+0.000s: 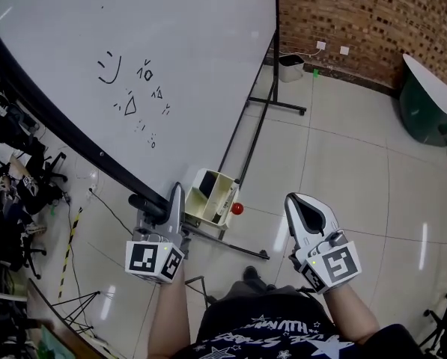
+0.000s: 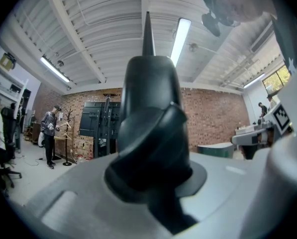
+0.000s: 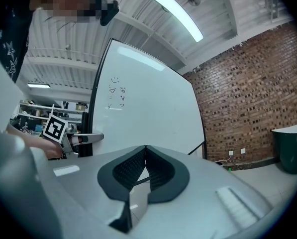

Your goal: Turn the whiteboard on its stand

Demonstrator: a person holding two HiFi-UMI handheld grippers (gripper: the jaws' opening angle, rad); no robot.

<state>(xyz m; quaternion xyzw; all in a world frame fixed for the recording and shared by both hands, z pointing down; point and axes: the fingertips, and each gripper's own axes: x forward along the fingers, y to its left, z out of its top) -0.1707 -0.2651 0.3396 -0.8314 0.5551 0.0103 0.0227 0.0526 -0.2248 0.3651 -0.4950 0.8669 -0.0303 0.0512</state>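
Note:
The big whiteboard [image 1: 171,51] with small marker doodles leans across the head view; its black frame edge [image 1: 96,152] runs down toward me. My left gripper [image 1: 172,200] is shut on the lower end of that frame, and in the left gripper view the black frame [image 2: 150,113] fills the space between the jaws. My right gripper [image 1: 304,204] hangs free to the right of the stand, shut with nothing in it, its tips meeting [image 3: 145,151]. The right gripper view shows the whiteboard [image 3: 148,103] ahead and the left gripper [image 3: 63,133] at its edge.
The stand's black legs [image 1: 257,129] reach over the tiled floor, with a cream tray box [image 1: 212,197] and a red ball [image 1: 237,209] near my left gripper. Cluttered chairs and cables [image 1: 13,170] lie left. A bin [image 1: 290,67] and a green table [image 1: 433,103] stand by the brick wall.

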